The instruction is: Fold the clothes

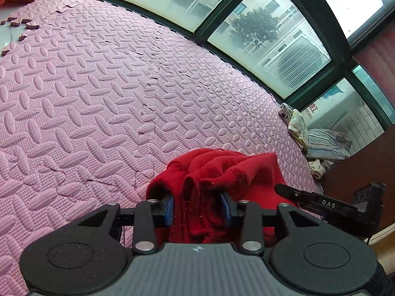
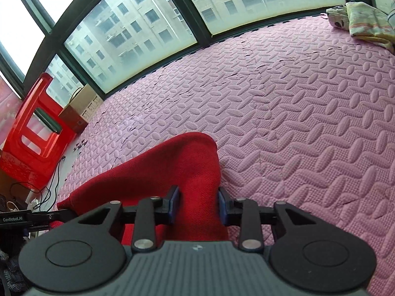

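The red sweater (image 1: 217,172) sits right between your fingers on both sides: in the left wrist view a bunched, ribbed part of it fills the gap and heaps up just ahead of the tips, and in the right wrist view a smoother flap (image 2: 187,162) rises from between the tips and peaks ahead of them. Your left gripper (image 1: 198,208) is clamped on that bunched knit, both blue pads pressed into it; your right gripper (image 2: 198,204) is clamped on the flap the same way. The cloth runs from one grip to the other, so its long axis lies across you, from the left tips to the right tips, and neither hand is nearer, since both already hold it. From the left fingers the other gripper's black finger shows just to the right, close beside the sweater. Beyond the tips in both views lies the pink foam mat (image 1: 98,98), so I judge the coming move is to carry the held edge forward and lay it flat there. Far ahead and right of the left fingers, 2 or 3 other clothes (image 1: 318,143) lie against the window (image 1: 271,32), well apart.
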{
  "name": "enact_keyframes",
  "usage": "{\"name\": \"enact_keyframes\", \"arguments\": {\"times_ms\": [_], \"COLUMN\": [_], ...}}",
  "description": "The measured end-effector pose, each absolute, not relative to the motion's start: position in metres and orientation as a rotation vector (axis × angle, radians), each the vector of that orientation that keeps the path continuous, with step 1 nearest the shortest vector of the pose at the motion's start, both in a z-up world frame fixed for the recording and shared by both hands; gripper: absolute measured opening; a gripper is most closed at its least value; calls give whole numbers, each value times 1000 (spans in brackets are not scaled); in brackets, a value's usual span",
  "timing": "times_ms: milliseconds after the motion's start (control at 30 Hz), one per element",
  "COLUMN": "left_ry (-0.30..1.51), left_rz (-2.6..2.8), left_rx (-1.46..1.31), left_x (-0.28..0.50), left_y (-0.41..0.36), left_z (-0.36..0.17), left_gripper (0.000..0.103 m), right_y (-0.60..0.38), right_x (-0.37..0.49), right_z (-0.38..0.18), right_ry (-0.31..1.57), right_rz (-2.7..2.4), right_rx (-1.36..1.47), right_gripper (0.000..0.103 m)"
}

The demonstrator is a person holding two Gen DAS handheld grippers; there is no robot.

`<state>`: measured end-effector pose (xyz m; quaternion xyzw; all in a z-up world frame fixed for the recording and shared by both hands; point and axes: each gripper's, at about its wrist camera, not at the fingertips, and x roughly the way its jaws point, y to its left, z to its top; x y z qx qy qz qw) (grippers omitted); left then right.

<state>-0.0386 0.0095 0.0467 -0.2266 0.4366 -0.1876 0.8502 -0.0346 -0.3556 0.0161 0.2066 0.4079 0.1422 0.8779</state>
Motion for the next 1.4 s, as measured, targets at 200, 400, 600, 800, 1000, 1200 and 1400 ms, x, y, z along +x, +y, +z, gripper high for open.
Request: {"name": "enact_keyframes", "arguments": {"times_ms": [200, 400, 600, 800, 1000, 1200, 1400], "left_ry": [890, 748, 788, 886, 967, 973, 969], "left_rz": [-390, -401, -597, -597, -546, -548, -548], "left_rx": [-408, -360, -358, -361, -436, -467, -462], "left_x": [-38, -49, -34, -8, 6, 9, 8], "left_y": [12, 9, -33, -45, -24, -16, -19], "left_z": [66, 106, 103, 72, 42, 35, 38], "left_gripper": [54, 52, 30, 19, 5, 2, 2], "right_y": [-359, -336, -315, -305, -298, -284, -272], "right_x": [-42, -28, -13, -2, 0, 0, -24], "right_z": [38, 48, 42, 33, 22, 22, 42], "right_ry": [747, 699, 682, 695, 712, 722, 703], "right_rz": [281, 311, 312, 312, 309, 296, 380], "right_rx": [331, 209, 129, 89, 57, -36, -35], "right_gripper": [37, 37, 36, 36, 37, 36, 36]}}
